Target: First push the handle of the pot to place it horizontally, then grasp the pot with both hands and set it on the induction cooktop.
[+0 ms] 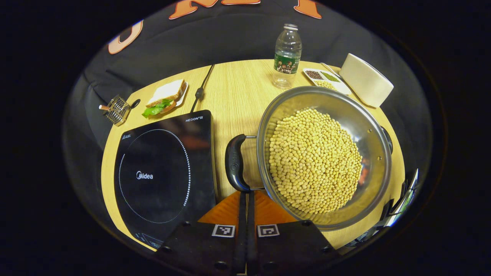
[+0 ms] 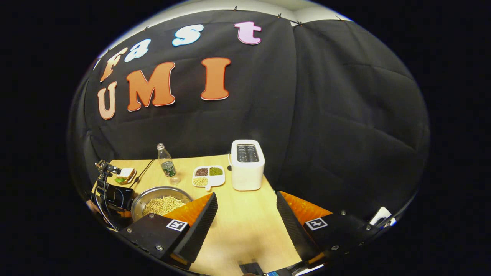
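1. Left gripper view: a light wooden table (image 1: 234,92) stands against the black cloth wall.
2. The left gripper (image 1: 246,199) has its fingers pressed together with no gap, holding nothing, tips touching the lower end of the pot's black handle (image 1: 234,163).
3. The pot (image 1: 326,153), full of yellow beans (image 1: 314,165), sits right of the induction cooktop (image 1: 165,172). Its handle lies between the two.
4. The cooktop's glass reads "Midea" and "HEGON".
5. Farther back: a sandwich (image 1: 165,97), a black cord (image 1: 201,88), a water bottle (image 1: 287,57) whose label is too small to read, a divided dish (image 1: 326,78) and a white toaster (image 1: 366,80).
6. Right gripper view: the right gripper (image 2: 245,218) hangs above bare table (image 2: 245,230), fingers spread wide, holding nothing.
7. The pot (image 2: 161,203) lies far left, the toaster (image 2: 247,165) behind, the dish (image 2: 209,176) and bottle (image 2: 167,165) beside it.
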Demonstrator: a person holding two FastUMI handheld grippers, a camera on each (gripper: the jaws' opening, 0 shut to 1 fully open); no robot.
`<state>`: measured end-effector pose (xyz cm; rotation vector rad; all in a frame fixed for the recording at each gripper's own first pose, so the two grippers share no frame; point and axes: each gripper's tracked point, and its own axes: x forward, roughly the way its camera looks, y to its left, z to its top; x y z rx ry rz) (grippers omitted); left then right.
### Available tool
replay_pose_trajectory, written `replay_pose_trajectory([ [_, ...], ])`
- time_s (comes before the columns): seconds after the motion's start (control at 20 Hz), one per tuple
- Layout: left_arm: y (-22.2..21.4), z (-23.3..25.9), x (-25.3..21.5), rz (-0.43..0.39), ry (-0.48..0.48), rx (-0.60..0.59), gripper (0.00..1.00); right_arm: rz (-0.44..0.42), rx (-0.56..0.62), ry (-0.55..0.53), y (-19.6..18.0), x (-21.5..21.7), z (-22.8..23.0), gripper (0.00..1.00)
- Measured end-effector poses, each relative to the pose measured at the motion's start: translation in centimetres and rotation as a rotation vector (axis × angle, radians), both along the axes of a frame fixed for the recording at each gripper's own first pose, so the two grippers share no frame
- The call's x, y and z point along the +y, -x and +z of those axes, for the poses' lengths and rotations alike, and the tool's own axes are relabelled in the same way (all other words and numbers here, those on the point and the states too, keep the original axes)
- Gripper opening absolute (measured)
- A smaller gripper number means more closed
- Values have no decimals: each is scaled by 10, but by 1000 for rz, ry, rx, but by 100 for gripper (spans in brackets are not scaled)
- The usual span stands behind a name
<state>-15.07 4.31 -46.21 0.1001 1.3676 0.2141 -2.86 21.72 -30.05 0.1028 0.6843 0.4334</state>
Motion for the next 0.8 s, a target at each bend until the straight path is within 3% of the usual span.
replay_pose_trajectory([
  [0.45, -18, 53, 0, -13, -27, -171, 8, 192, 135, -18, 30, 91, -42, 96],
  [0.65, -34, 55, 2, 19, -3, -216, 35, 248, 179, -6, 32, 120, -60, 96],
  [0.7, -40, 55, 3, 18, -1, -232, 48, 256, 186, -1, 30, 124, -64, 96],
  [0.75, -44, 54, 5, 13, 1, -244, 55, 265, 195, 7, 30, 125, -67, 96],
  [0.8, -48, 53, 5, 11, 10, -256, 72, 271, 199, 16, 31, 129, -72, 96],
])
